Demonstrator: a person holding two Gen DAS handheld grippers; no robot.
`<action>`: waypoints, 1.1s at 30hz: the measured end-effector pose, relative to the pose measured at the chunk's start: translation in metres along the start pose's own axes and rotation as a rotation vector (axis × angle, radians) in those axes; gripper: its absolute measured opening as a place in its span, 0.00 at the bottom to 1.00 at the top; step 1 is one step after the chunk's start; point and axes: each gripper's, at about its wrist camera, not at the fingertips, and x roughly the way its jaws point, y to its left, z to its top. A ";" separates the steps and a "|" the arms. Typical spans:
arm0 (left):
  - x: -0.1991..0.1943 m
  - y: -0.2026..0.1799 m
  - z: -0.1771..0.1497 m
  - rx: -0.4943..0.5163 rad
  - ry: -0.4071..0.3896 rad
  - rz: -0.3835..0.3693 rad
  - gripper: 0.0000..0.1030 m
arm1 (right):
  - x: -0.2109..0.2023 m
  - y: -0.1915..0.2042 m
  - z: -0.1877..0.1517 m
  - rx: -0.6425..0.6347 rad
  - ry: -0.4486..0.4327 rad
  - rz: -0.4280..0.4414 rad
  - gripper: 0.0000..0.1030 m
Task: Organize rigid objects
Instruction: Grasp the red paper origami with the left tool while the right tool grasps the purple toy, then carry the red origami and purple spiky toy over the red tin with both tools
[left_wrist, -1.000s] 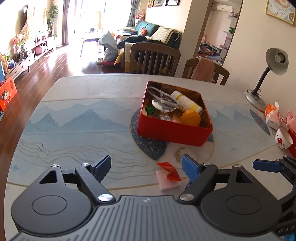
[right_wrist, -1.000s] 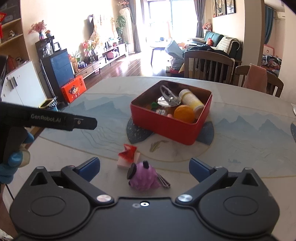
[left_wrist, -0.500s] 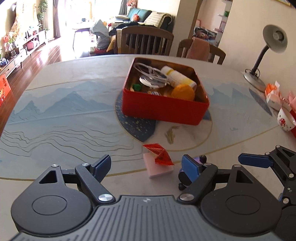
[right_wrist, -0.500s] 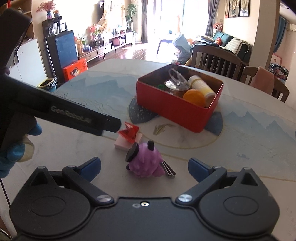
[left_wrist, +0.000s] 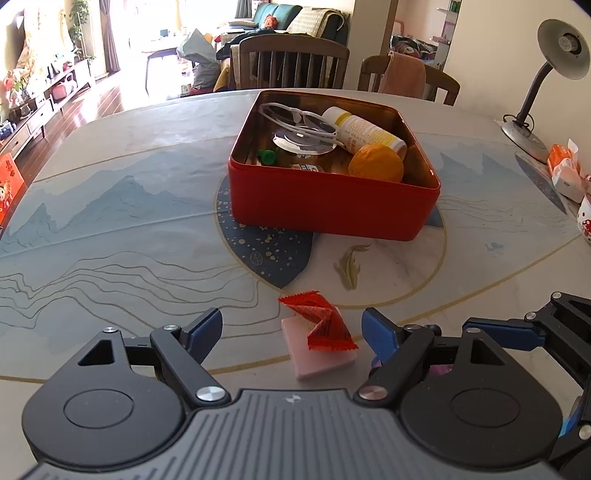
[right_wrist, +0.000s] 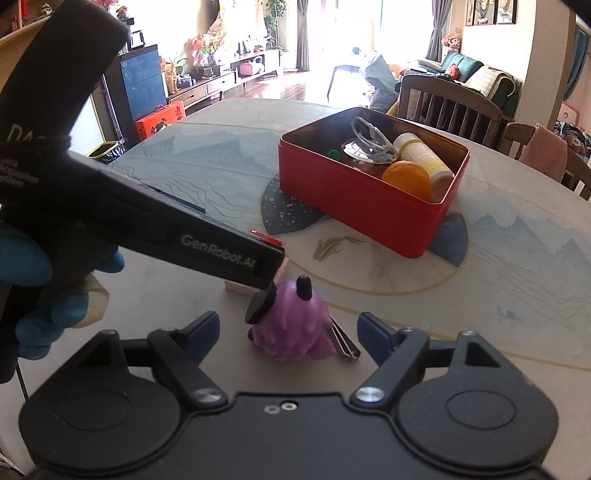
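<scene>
A pink block (left_wrist: 325, 360) with a crumpled red wrapper (left_wrist: 321, 319) on top lies on the table between the fingers of my left gripper (left_wrist: 291, 332), which is open and not touching it. In the right wrist view a purple toy figure (right_wrist: 291, 326) with black ears lies between the fingers of my right gripper (right_wrist: 288, 330); its jaws are closing and the pads stand clear of the toy. A metal clip (right_wrist: 345, 343) sticks out beside the toy. The red tin (left_wrist: 332, 206) holds glasses, a white bottle and an orange ball.
The left gripper's black body (right_wrist: 166, 225), held by a blue-gloved hand (right_wrist: 40, 280), crosses the right wrist view just above the toy. A desk lamp (left_wrist: 543, 85), snack packets (left_wrist: 563, 170) and a mug (left_wrist: 585, 218) stand at the table's right edge. Chairs (left_wrist: 291, 62) line the far side.
Both grippers came down and forward toward the table. The pink block now lies between the left fingers, the purple toy between the right ones, whose jaws have narrowed.
</scene>
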 end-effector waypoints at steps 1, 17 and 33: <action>0.001 -0.001 0.001 0.000 0.000 0.000 0.80 | 0.001 0.000 0.000 -0.002 0.002 0.000 0.75; 0.015 0.003 0.006 -0.039 0.031 -0.031 0.30 | 0.007 0.000 0.002 -0.035 0.016 0.012 0.52; -0.010 0.010 0.006 -0.062 -0.005 -0.022 0.25 | -0.007 -0.006 0.007 0.010 0.003 0.016 0.40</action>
